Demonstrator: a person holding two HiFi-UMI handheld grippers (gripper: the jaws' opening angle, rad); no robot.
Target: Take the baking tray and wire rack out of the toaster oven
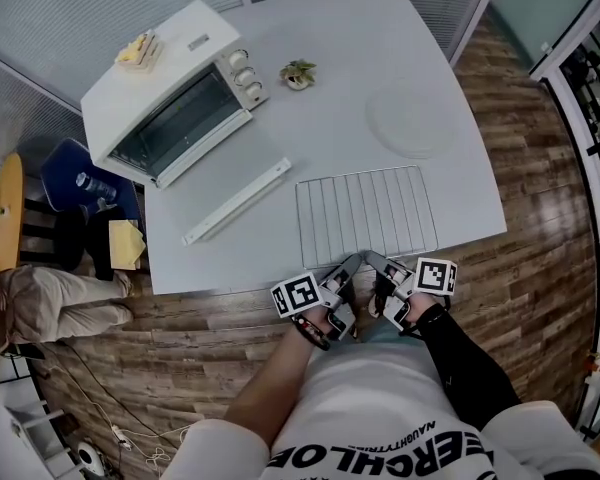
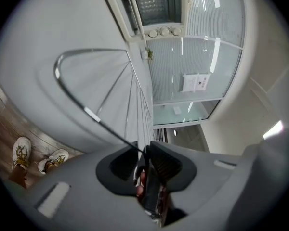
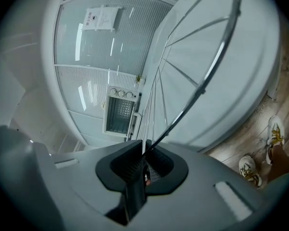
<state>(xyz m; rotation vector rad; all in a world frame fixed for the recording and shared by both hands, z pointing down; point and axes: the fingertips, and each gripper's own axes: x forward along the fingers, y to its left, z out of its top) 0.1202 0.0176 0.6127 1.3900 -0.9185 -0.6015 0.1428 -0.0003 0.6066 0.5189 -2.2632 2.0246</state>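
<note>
Wire rack (image 1: 365, 213) lies flat on the white tabletop (image 1: 340, 38) by its near edge, well apart from the toaster oven (image 1: 170, 98) at the far left, whose door hangs open. In the head view the left gripper (image 1: 350, 264) and right gripper (image 1: 377, 264) sit just beside each other at the middle of the rack's near rim. A long white strip (image 1: 238, 202) lies between oven and rack; whether it is the baking tray I cannot tell.

In the left gripper view, the jaws are nearly together, pinching the rack's outer frame wire.

In the right gripper view, the jaws likewise pinch that frame wire.

The rack looks light and stiff. Its thin, round, smooth wire may roll or slip between the pads. Held at one edge, the far side would likely sag, so grips set wider apart on the rim should steady it.
</note>
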